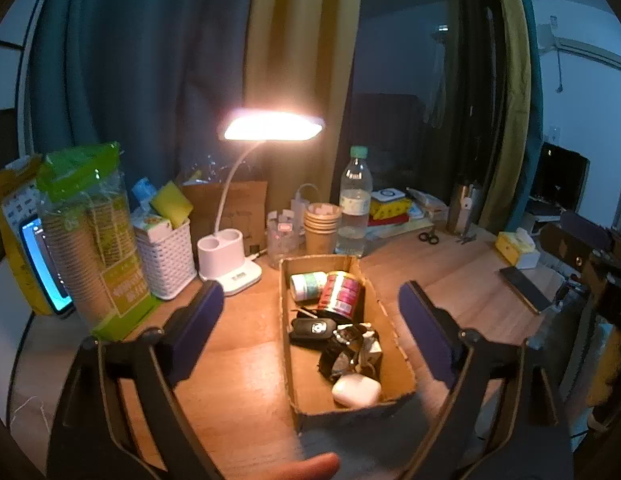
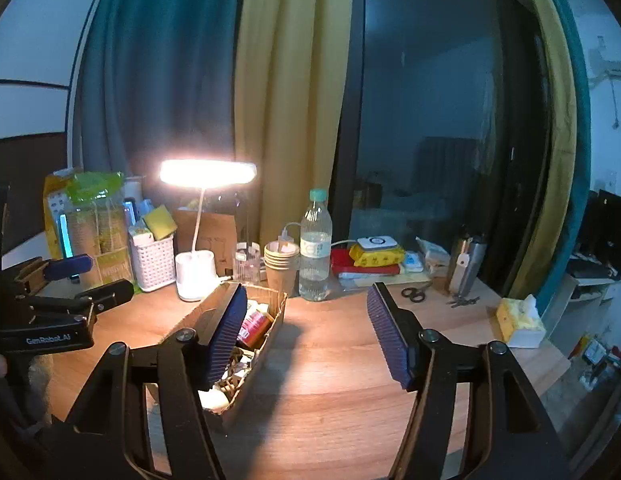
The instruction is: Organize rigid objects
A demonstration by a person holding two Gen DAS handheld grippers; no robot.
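An open cardboard box (image 1: 288, 360) lies on the wooden desk. It holds a red can (image 1: 340, 294), a tape roll (image 1: 308, 285), a black car key (image 1: 312, 330), a black crumpled item (image 1: 342, 354) and a white earbud case (image 1: 356, 390). My left gripper (image 1: 310, 320) is open and empty, above and astride the box. In the right wrist view the box (image 2: 272, 322) sits at left, partly behind my left finger. My right gripper (image 2: 306, 326) is open and empty over bare desk right of the box. The left gripper (image 2: 74, 280) shows at far left.
A lit desk lamp (image 1: 230, 268), white basket (image 1: 166, 260), bagged paper cups (image 1: 90, 240), stacked cups (image 1: 320, 228) and a water bottle (image 1: 354, 204) line the back. Scissors (image 2: 414, 293), keys (image 2: 462, 301), a tissue box (image 2: 518, 320) and a phone (image 1: 524, 288) lie right.
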